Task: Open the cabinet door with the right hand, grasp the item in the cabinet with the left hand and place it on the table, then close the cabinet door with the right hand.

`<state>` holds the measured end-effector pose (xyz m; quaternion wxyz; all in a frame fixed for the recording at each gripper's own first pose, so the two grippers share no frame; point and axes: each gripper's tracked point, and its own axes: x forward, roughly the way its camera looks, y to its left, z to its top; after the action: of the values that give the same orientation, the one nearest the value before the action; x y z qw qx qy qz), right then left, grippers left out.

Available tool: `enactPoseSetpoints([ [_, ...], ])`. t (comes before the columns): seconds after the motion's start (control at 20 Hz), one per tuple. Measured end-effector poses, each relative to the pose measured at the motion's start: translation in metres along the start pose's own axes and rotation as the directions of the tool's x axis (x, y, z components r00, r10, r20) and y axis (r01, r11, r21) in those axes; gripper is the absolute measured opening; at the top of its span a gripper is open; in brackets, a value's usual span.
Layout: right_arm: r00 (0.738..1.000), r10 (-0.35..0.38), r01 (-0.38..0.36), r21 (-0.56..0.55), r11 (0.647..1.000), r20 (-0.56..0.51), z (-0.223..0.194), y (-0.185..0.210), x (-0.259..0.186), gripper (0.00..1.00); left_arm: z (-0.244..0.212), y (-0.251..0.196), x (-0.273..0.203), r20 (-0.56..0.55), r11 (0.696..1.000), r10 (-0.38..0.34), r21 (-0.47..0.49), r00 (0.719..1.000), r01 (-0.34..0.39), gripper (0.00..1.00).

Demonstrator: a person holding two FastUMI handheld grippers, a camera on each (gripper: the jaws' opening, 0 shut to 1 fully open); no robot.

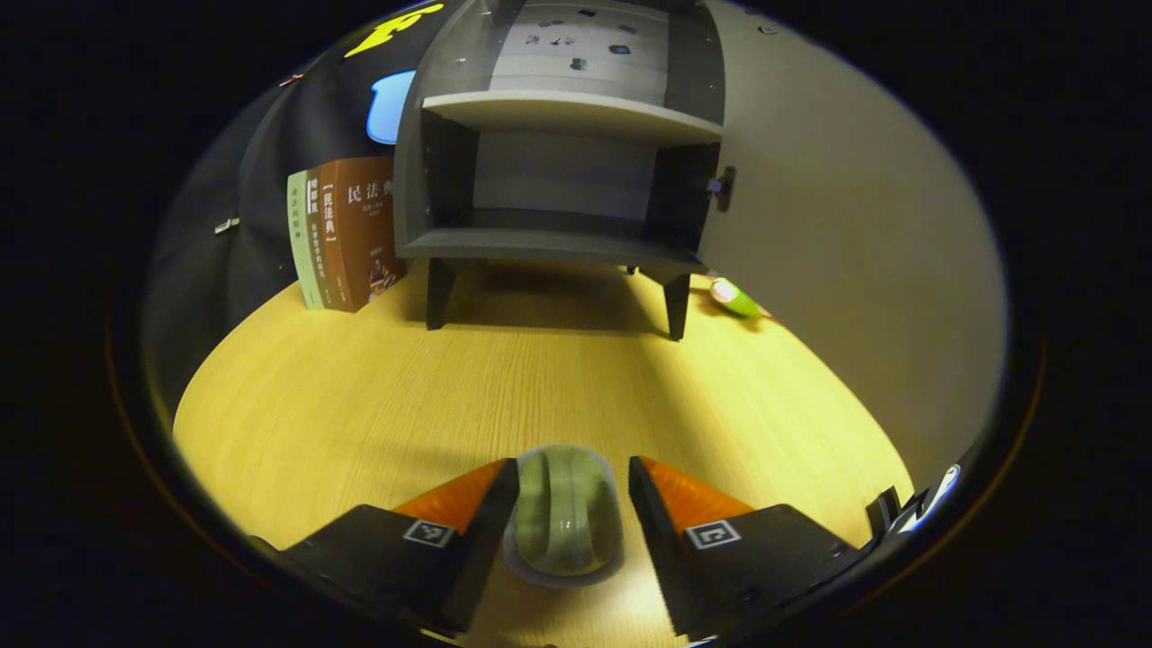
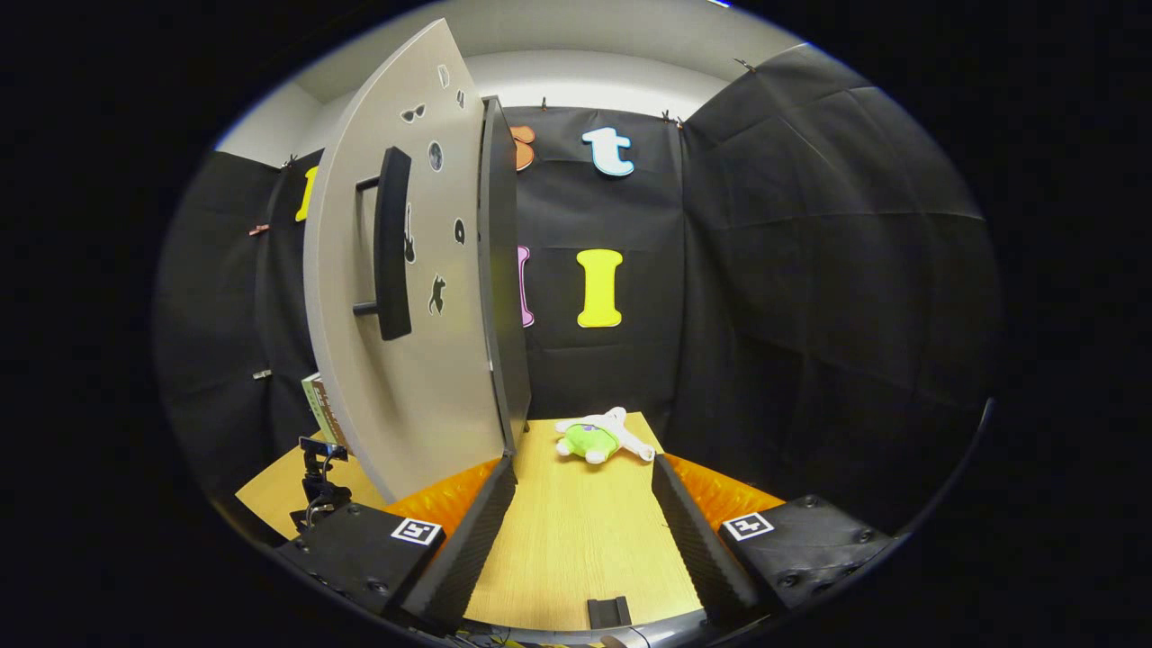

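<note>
The grey cabinet stands on legs at the back of the wooden table, its door swung wide to the right and its lower compartment bare. A pale green item in clear wrapping lies on the table between the fingers of my left gripper. The jaws stand apart, with a thin gap on the item's right side. In the right gripper view the door's outer face and its dark handle rise to the left. My right gripper is open and holds nothing, below and right of the handle.
Books lean against the booth wall left of the cabinet. A green and white plush toy lies on the table by the back wall, and shows past the cabinet's right leg. A small black device sits under the door.
</note>
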<state>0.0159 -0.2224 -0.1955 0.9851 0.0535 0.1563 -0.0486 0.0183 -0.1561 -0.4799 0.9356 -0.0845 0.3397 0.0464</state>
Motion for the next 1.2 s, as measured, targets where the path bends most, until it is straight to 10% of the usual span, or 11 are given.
enactPoseSetpoints([
  [0.15,1.000,0.015,-0.014,-0.018,1.000,0.025,0.016,0.009,-0.009,0.98,0.028,0.001,-0.022,0.079,0.999,-0.011,0.033,0.997,0.008,0.98],
  [0.85,0.984,0.118,-0.107,-0.092,0.990,0.131,0.081,0.073,-0.056,1.00,0.171,0.015,-0.249,0.308,0.976,-0.170,0.185,0.936,0.116,0.93],
  [1.2,0.966,0.167,-0.147,-0.111,0.983,0.199,0.116,0.088,-0.022,0.97,0.255,0.026,-0.283,0.390,0.977,-0.188,0.170,0.901,0.130,0.95],
])
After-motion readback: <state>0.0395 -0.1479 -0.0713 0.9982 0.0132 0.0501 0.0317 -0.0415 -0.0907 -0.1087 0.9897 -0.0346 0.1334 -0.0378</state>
